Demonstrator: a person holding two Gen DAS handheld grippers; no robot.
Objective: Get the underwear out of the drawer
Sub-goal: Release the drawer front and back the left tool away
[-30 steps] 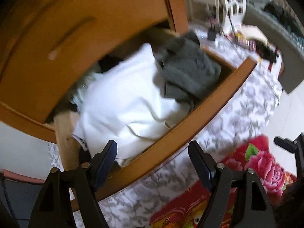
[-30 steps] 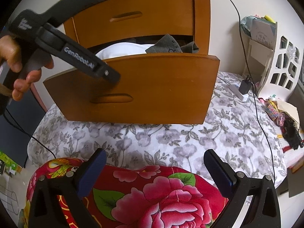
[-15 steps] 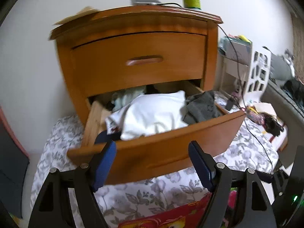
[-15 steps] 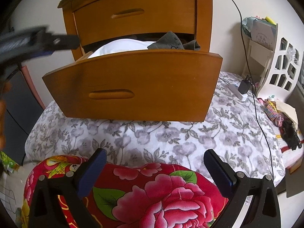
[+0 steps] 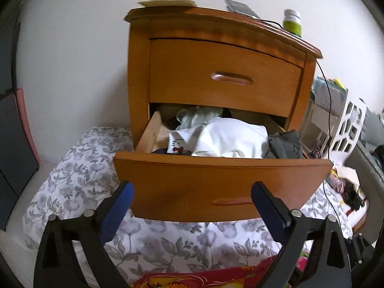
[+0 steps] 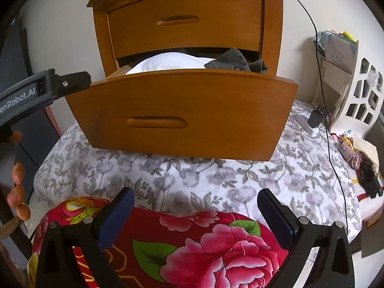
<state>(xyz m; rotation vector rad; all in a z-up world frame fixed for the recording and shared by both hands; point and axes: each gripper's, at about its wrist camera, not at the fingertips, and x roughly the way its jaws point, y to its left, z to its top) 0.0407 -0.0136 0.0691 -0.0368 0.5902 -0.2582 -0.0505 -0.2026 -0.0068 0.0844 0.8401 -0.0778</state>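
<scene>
The lower drawer of a wooden nightstand is pulled out. Inside lie a white garment, a grey garment, a white piece with a cartoon print and pale green cloth at the back. My left gripper is open and empty in front of the drawer front. My right gripper is open and empty, lower, above a red floral cushion. The left tool and a hand show at the right wrist view's left edge.
A grey floral quilt covers the bed under the drawer. A cable and charger lie to the right, beside a white shelf and clutter. A green-labelled bottle and phone sit on the nightstand.
My left gripper pulled back and down from over the drawer's contents to a spot in front of the drawer front. The right gripper stayed nearly still. Both remain open.
</scene>
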